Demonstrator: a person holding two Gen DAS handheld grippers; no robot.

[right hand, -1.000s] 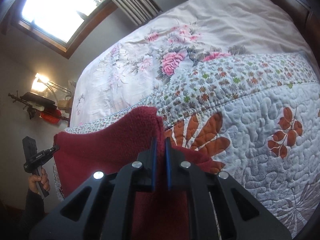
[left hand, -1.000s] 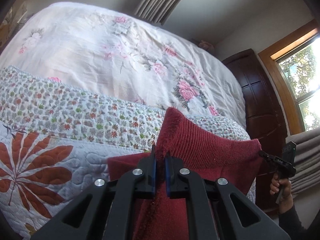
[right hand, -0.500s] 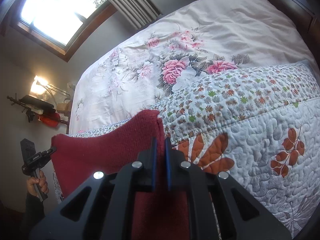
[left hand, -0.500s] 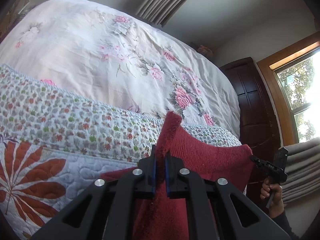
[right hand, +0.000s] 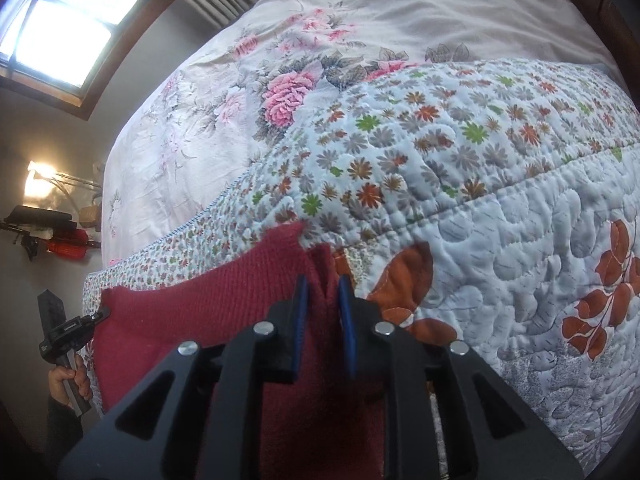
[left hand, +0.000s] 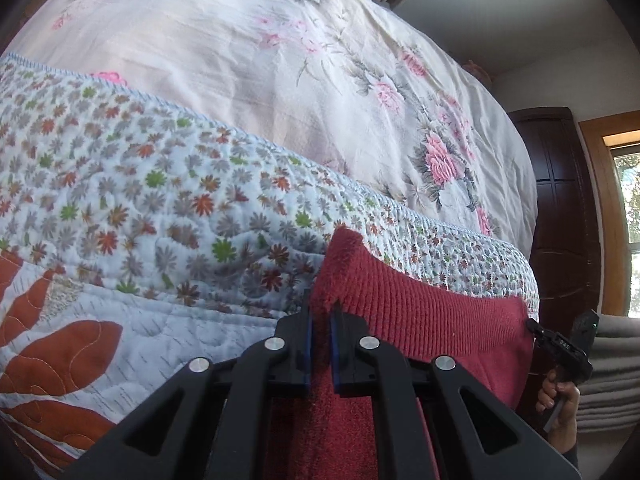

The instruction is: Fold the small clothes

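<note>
A dark red knitted garment (left hand: 420,312) is stretched just above the quilted bedspread (left hand: 160,200). My left gripper (left hand: 320,304) is shut on one upper corner, which sticks up between its blue pads. In the right wrist view the same red garment (right hand: 200,312) runs leftward to the left gripper (right hand: 68,328), held by a hand. My right gripper (right hand: 322,284) has its jaws spread, with a loose fold of red cloth lying between them and the corner slumped to the left. From the left wrist view, the right gripper (left hand: 560,340) appears at the garment's far edge.
Beyond the quilt (right hand: 480,160) lies a pale sheet with pink flowers (left hand: 280,60). A dark wooden cabinet (left hand: 560,200) and a window (left hand: 628,220) stand past the bed's right side. A bright window (right hand: 60,32) and a lit lamp (right hand: 38,176) are on the other side.
Both grippers have dropped closer to the quilt with the garment. The right gripper's jaws have widened, and the red corner has slackened out of them. The left one stays clamped.
</note>
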